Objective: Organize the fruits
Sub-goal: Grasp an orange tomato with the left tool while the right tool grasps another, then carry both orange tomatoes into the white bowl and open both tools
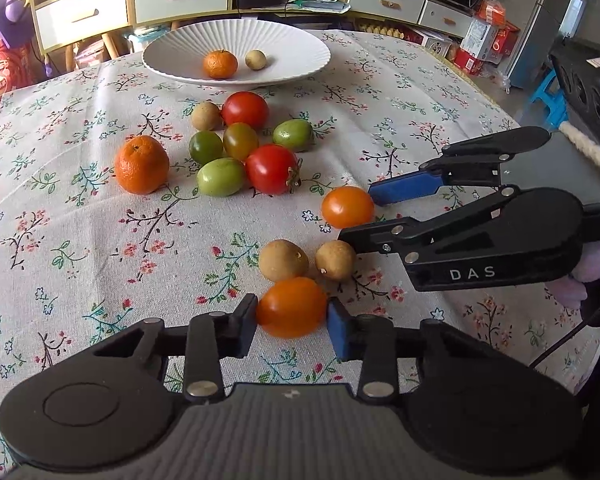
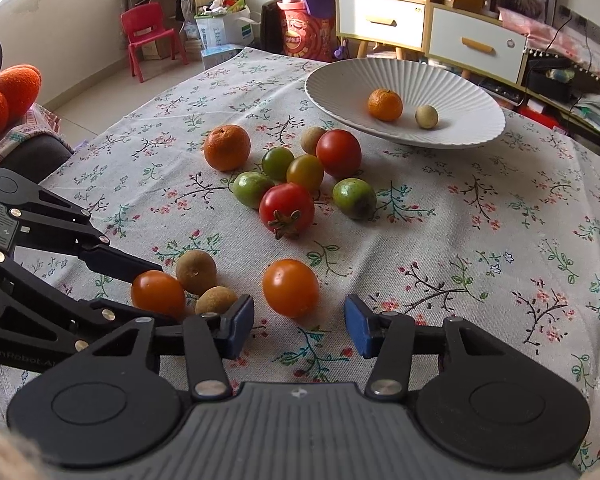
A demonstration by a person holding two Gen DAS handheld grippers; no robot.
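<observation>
The left gripper (image 1: 292, 318) has its two pads against the sides of an oval orange tomato (image 1: 292, 307), so it grips this fruit low on the floral tablecloth (image 1: 80, 240); the long axis of the tomato runs across the gap, from one pad to the other, and so the jaws press on its two ends. The right gripper (image 2: 299, 326) is not yet on its fruit; its blue pads (image 2: 358, 326) stand apart, with a visible space on each side, and the second orange tomato (image 2: 291, 288) lies just ahead of the tips, a little to the left of the middle line, and seems not fully between them. In my judgement the coming move turns on this offset: the right gripper needs to advance a little and shift left before the pads can meet the fruit. Two small brown fruits (image 1: 283, 260) lie just beyond the left gripper, close to its tomato and also near the lower finger of the right gripper; further out is the cluster of red and green tomatoes (image 1: 272, 168) with a mandarin (image 1: 141, 165) beside it; at the far side stands the white ribbed bowl (image 1: 172, 50), already holding a mandarin and one pale fruit, well apart from both grippers.
</observation>
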